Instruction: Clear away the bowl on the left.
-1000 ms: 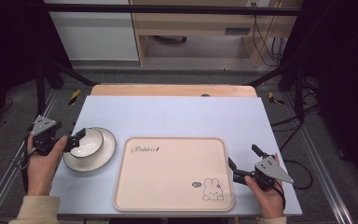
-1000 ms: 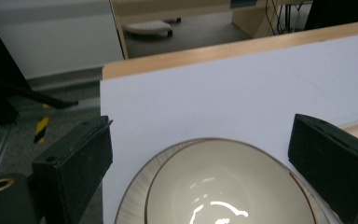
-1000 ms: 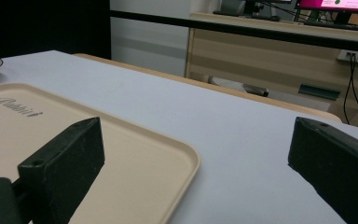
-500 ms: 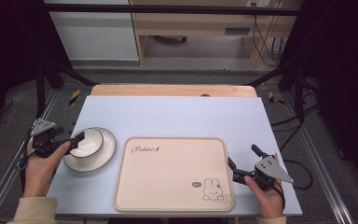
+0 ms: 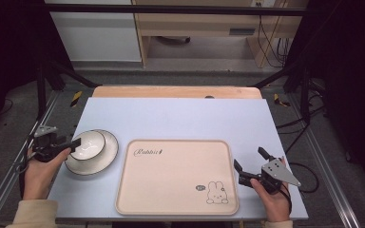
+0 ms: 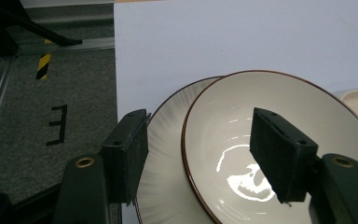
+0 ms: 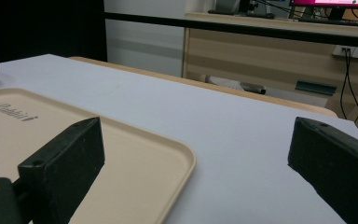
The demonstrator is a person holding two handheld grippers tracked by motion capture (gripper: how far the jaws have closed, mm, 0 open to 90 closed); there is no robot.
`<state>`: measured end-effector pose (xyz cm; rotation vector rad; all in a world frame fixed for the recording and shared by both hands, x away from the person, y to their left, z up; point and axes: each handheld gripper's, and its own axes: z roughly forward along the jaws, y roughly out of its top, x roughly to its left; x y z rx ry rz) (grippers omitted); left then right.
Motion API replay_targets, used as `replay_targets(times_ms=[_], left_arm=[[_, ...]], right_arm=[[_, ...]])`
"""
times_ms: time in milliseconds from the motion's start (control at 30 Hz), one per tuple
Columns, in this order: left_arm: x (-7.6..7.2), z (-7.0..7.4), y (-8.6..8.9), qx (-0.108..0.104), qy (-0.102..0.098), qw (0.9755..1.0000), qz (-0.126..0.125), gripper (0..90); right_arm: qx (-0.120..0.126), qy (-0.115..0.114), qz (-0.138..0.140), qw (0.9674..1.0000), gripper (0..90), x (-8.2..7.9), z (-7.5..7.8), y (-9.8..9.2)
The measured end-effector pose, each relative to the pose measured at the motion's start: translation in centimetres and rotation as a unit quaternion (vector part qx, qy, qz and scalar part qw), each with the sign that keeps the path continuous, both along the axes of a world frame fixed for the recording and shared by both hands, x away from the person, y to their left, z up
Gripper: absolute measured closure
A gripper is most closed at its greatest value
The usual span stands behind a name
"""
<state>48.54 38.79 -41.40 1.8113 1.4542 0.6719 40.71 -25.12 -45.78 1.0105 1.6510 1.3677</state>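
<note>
A small white bowl (image 5: 88, 144) with a brown rim sits in a wider white plate (image 5: 100, 164) at the table's left. My left gripper (image 5: 72, 144) reaches it from the left. In the left gripper view the bowl's rim (image 6: 186, 140) stands between the jaws, one over the plate (image 6: 165, 158), the other inside the bowl (image 6: 261, 102). The jaws have just been closing, and a gap still shows on both sides of the rim. My right gripper (image 5: 249, 158) rests open at the right edge of the beige rabbit tray (image 5: 173, 175), with nothing between its jaws (image 7: 198, 135).
The tray (image 7: 121, 154) lies empty at the front centre of the pale blue tabletop (image 5: 180, 118). A wooden strip (image 5: 176, 91) borders the far edge. Black frame posts and floor cables surround the table.
My left gripper's jaws have drawn closer together around the bowl's rim, and the hand has sunk slightly. The right gripper has stayed where it was.
</note>
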Motion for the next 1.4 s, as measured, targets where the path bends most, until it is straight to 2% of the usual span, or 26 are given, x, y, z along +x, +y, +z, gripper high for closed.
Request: replay_targets(times_ms=[133, 300, 567, 833, 1000, 1100, 1233, 1400], left_arm=[[0.2, -0.7, 0.2, -0.002, 0.006, 0.9998, 0.018, 45.7], [0.6, -1.7, -0.1, -0.001, 0.019, 0.9997, 0.016, 48.6], [0.7, -1.9, 0.1, -0.004, 0.029, 0.9994, 0.019, 56.0], [0.8, -2.1, 0.5, -0.011, 0.040, 0.9988, 0.027, 67.3], [1.0, -2.2, 0.2, -0.009, 0.042, 0.9988, 0.024, 71.3], [1.1, -2.4, 0.0, -0.004, 0.052, 0.9985, 0.015, 72.9], [1.2, -2.5, -0.1, 0.000, 0.055, 0.9984, 0.012, 78.2], [1.1, -2.7, 0.1, -0.013, 0.047, 0.9987, 0.018, 82.1]], right_arm=[[0.000, 0.001, 0.000, 1.0000, 3.8, -0.1, 0.0, 0.0], [0.004, 0.001, -0.002, 1.0000, 3.8, 0.0, 0.0, -0.1], [0.002, 0.005, 0.001, 1.0000, 3.8, 0.1, -0.1, 0.1], [0.000, 0.010, 0.003, 0.9999, 3.8, 0.1, -0.1, 0.2], [-0.002, 0.009, 0.005, 0.9999, 3.8, 0.1, -0.2, 0.2], [-0.002, 0.010, 0.004, 0.9999, 3.8, 0.1, -0.1, 0.2], [-0.001, 0.011, 0.003, 0.9999, 3.9, 0.2, -0.2, 0.1], [-0.004, 0.012, 0.003, 0.9999, 3.9, 0.1, -0.2, 0.0]])
